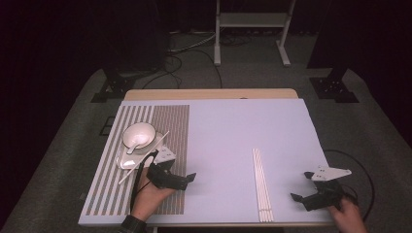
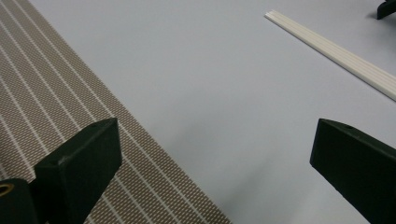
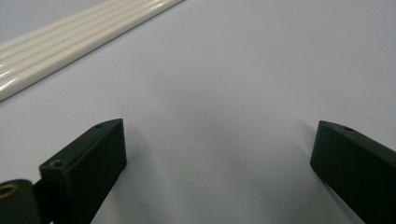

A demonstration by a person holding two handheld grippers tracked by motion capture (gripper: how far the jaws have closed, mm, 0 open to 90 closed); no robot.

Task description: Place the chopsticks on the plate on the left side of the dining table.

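Observation:
A white bowl (image 1: 139, 135) with a white spoon (image 1: 134, 146) in it stands on a white plate (image 1: 125, 161) on a brown striped placemat (image 1: 170, 126). One white chopstick (image 1: 127, 175) lies slanted across the plate. Just right of the plate my left gripper (image 1: 180, 171) is open and holds nothing; its jaws straddle the placemat's edge (image 2: 70, 93) in the left gripper view (image 2: 215, 154). Several white chopsticks (image 1: 261, 184) (image 2: 336, 51) (image 3: 70, 28) lie side by side at the right centre. To their right my right gripper (image 1: 301, 186) (image 3: 217, 154) stands open over bare table.
The pale blue tabletop (image 1: 233, 131) lies bare between the placemat and the chopsticks. A jaw of the right gripper (image 2: 386, 8) shows at the far corner of the left gripper view. Beyond the table are a white stand (image 1: 252, 29) and cables on the grey floor.

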